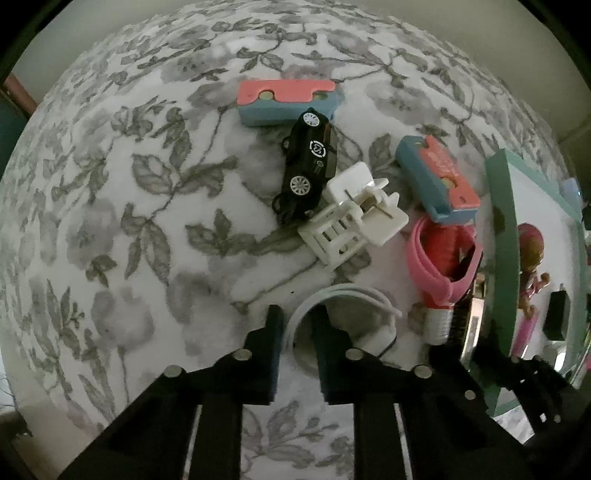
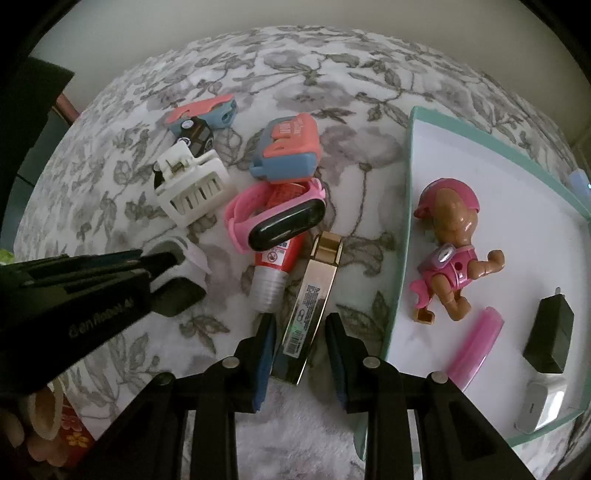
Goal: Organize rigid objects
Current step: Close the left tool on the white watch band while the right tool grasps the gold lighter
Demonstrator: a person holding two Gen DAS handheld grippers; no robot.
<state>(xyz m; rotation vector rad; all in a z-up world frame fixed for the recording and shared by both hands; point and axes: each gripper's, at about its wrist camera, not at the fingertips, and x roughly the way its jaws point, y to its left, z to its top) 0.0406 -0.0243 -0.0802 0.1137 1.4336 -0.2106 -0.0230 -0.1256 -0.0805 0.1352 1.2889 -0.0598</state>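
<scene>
My left gripper is open around the band of a white ring-shaped thing on the floral cloth; it also shows in the right wrist view. My right gripper is open astride a gold rectangular case. Ahead lie a red tube, a pink watch, a white clip, a black toy car and two pink-and-blue blocks. A green-rimmed white tray at right holds a pink pup figure.
The tray also holds a pink ring, a black charger and a white charger. The tray wall stands right of my left gripper. The bed's far edge meets a pale wall.
</scene>
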